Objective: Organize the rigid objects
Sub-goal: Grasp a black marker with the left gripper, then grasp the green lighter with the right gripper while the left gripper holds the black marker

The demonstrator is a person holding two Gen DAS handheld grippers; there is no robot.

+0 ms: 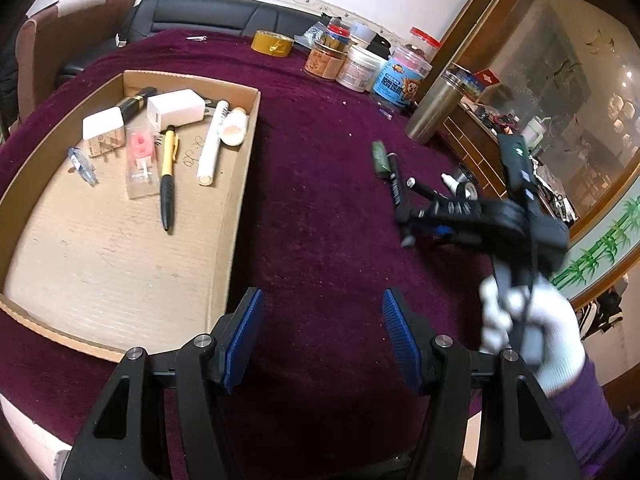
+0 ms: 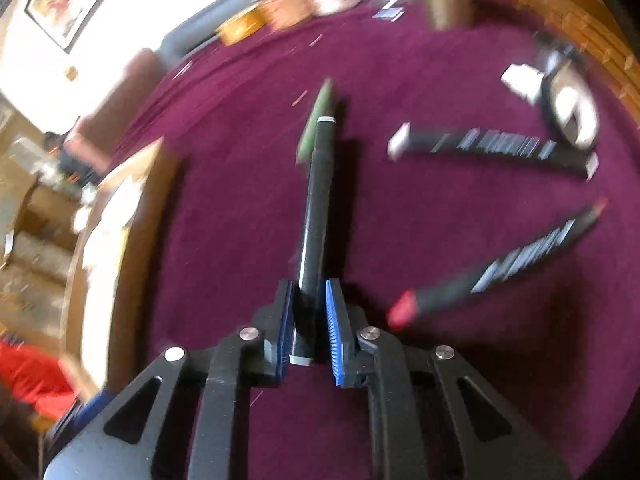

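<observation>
My left gripper (image 1: pixel 322 300) hangs open over the maroon cloth (image 1: pixel 320 128), with nothing between its blue pads. Just left of it stands a cardboard tray (image 1: pixel 240 160) holding white chargers (image 1: pixel 176 110), a yellow-and-black pen (image 1: pixel 168 176), a white marker (image 1: pixel 212 140) and a pink packet (image 1: pixel 140 160). My right gripper (image 2: pixel 311 292) is shut on one end of a black marker (image 2: pixel 316 200) that points away from it. On the cloth lie a green block (image 2: pixel 318 120), a white-capped black marker (image 2: pixel 492 146) and a red-capped one (image 2: pixel 500 264).
Jars (image 1: pixel 360 68), a yellow tape roll (image 1: pixel 272 43) and a metal flask (image 1: pixel 434 108) line the cloth's far edge. A wooden glass-fronted cabinet (image 1: pixel 520 60) stands at the right. A white-gloved hand (image 1: pixel 528 320) holds the right gripper. A black roll (image 2: pixel 572 108) lies near the markers.
</observation>
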